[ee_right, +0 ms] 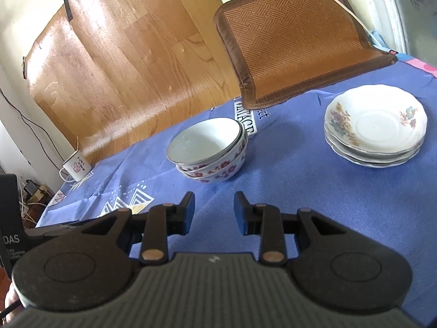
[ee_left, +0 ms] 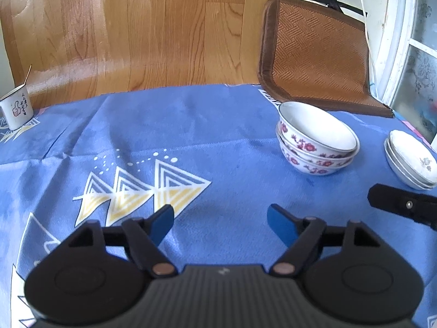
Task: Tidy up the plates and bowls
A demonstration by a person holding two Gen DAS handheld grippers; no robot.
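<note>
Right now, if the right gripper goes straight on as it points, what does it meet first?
Probably the bowl stack, just beyond the open right gripper; since it points downward, it might touch the blue cloth first.

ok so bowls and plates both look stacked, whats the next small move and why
Probably back both grippers off. The bowls sit nested in one stack and the plates in another, apart on the blue cloth. The left gripper and the right gripper are open with nothing between their fingers, so nothing seems left to carry.
</note>
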